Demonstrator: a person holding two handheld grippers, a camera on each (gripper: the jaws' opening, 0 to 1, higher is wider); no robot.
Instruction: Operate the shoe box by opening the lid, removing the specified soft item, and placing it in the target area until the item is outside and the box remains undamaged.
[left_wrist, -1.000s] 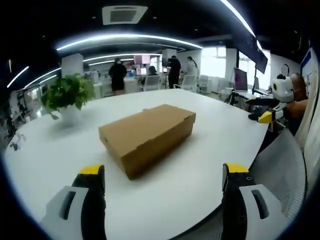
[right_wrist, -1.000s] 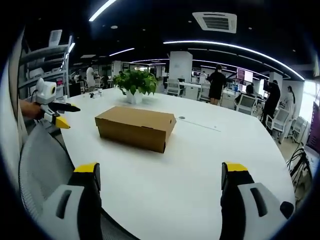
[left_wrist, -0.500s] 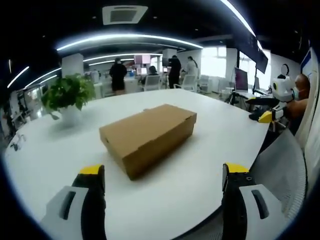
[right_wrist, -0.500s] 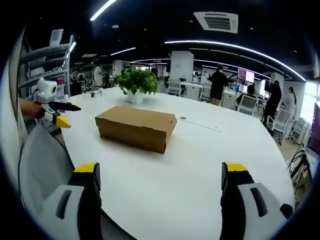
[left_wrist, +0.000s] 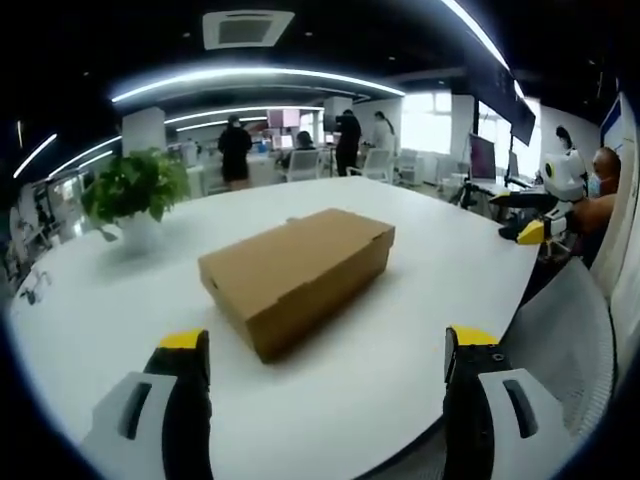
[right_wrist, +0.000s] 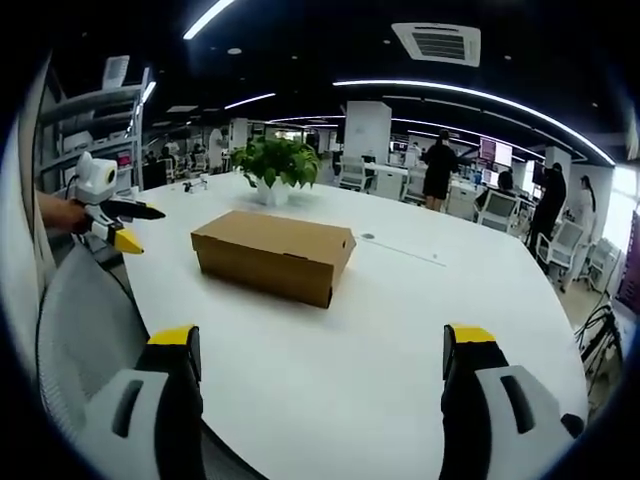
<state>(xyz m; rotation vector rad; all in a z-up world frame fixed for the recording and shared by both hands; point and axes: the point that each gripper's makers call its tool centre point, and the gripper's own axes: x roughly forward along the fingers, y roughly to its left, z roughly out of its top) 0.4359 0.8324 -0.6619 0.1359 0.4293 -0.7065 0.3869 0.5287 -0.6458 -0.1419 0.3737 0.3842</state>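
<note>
1. The brown cardboard shoe box (left_wrist: 296, 273) lies lid-shut near the middle of the white round table (left_wrist: 420, 300); no writing on it is readable.
2. The left tool (left_wrist: 327, 395) and the right tool (right_wrist: 320, 395) both hold jaws wide apart, empty, well short of the box.
3. A potted plant (right_wrist: 275, 168) stands beyond the box.
4. Behind is an open office with ceiling light strips, desks and standing people.
</note>
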